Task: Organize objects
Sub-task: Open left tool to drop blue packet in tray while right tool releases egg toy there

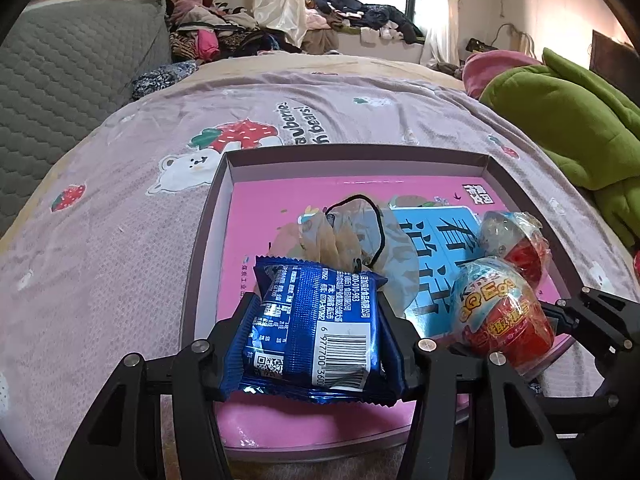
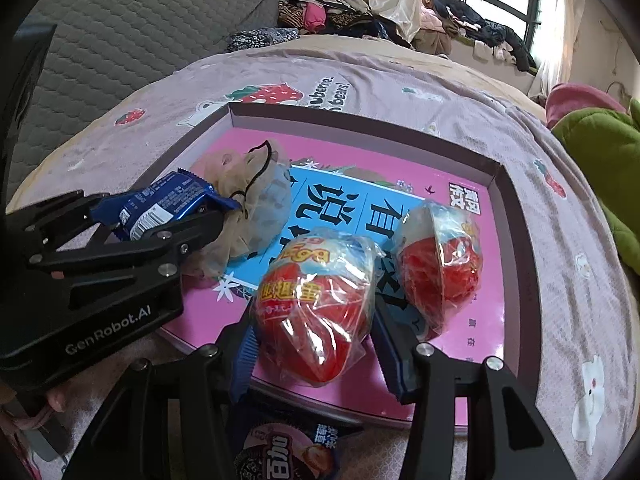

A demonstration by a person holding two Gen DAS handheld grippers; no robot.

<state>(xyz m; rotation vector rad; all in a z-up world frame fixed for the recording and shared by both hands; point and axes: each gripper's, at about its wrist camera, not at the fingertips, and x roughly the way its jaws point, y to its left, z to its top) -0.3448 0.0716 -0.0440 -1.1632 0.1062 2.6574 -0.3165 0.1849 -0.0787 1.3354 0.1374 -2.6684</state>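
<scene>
Resting on strawberry bedspread (image 1: 120,220): pink tray (image 1: 256,184) | left tongs (image 1: 320,320) grip blue packet (image 1: 316,320) | right tongs (image 2: 316,320) grip red egg (image 2: 316,304)

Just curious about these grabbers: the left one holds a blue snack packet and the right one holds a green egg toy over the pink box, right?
Not quite. The egg toy in the right gripper is red with a pale blue top, not green, as the right wrist view shows. The left gripper does hold the blue snack packet over the pink box.

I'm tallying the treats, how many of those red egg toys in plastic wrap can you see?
2. One wrapped egg is clamped in the right gripper over the pink tray; the other egg lies in the tray just beyond it. None seem hidden.
</scene>
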